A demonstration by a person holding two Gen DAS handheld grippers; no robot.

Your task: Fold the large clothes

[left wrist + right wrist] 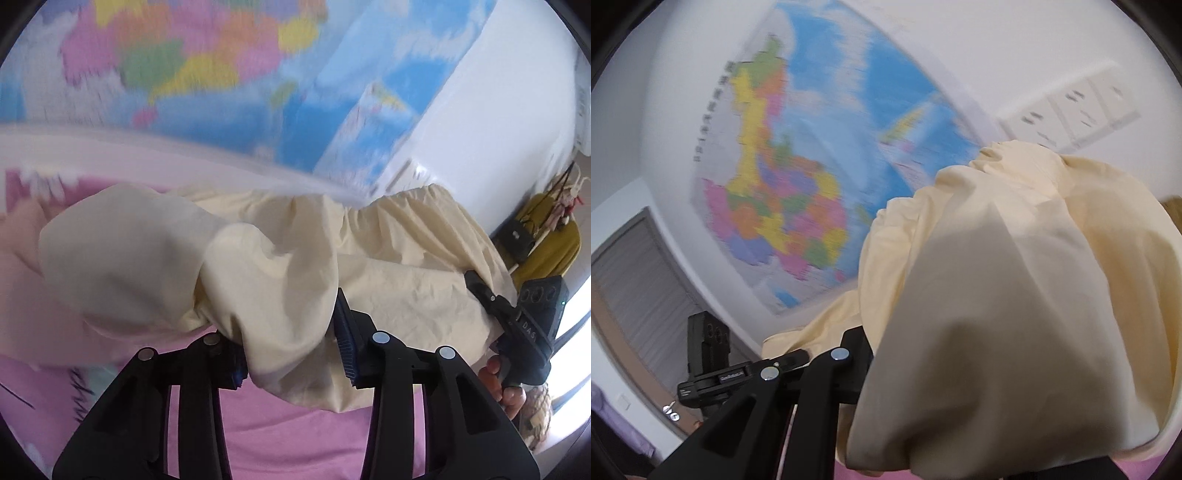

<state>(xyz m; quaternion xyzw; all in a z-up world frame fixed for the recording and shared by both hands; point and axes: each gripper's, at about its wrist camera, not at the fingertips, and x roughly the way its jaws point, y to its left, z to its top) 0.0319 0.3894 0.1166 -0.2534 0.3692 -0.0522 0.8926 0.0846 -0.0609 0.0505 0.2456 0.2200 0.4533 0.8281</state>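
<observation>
Up went the cream garment, lifted off the pink bedsheet and hanging in front of the wall map, everything behind it blurred. This looked like the lift-and-spread before a fold, and to do it well both holds wanted to sit at matching corners of the gathered edge, level with each other, pulled apart just enough to take the bunching out before the cloth was laid flat.

The left gripper had its jaws parted fairly wide, with a thick hanging fold of cloth draped down between them; whether the pads really pinched it could not be told from here, since the left pad was buried under fabric. The right gripper, seen from the left wrist camera, had its tips pressed into the garment's far edge and appeared clamped on it. In its own view, cloth smothered the right-hand finger entirely.
</observation>
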